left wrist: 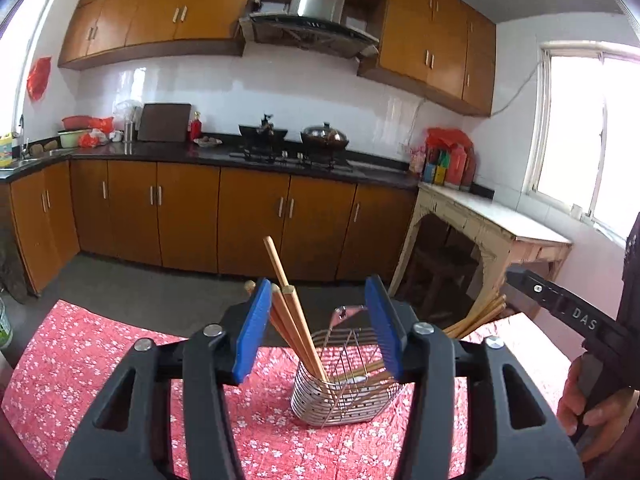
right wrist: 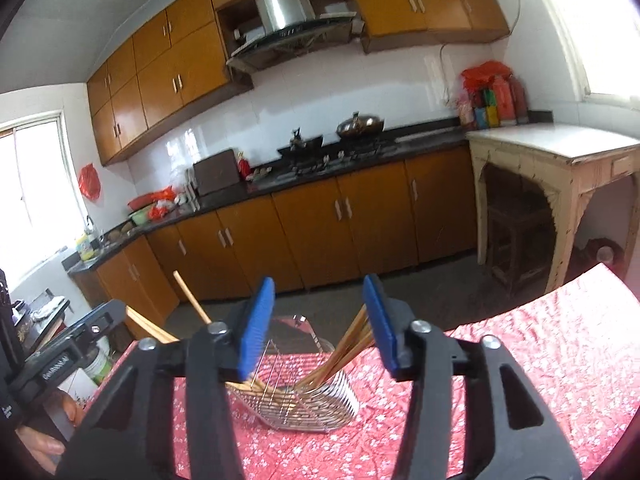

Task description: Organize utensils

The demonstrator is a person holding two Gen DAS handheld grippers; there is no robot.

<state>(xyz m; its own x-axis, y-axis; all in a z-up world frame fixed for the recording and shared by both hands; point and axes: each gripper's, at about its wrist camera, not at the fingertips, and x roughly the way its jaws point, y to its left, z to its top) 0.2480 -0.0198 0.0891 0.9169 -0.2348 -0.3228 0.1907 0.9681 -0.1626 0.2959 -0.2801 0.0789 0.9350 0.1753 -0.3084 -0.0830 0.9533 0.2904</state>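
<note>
- A red floral surface (left wrist: 100, 360) carries a wire utensil basket (left wrist: 344, 392).
- Left claw (left wrist: 320, 328), released, has the basket at its 5 o'clock.
- Chopsticks (left wrist: 296, 320) stand in the basket, long axis leaning toward 11 o'clock, beside its left pad.
- Right claw (right wrist: 320, 328), released, faces another bundle (right wrist: 344, 348).

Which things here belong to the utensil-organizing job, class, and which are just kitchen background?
Part of the job:
- chopsticks
- wire utensil basket
- left gripper, open
- right gripper, open

Just lying about:
- wok on the stove
- cutting board
- red bottle
- bottles on the counter corner
</note>
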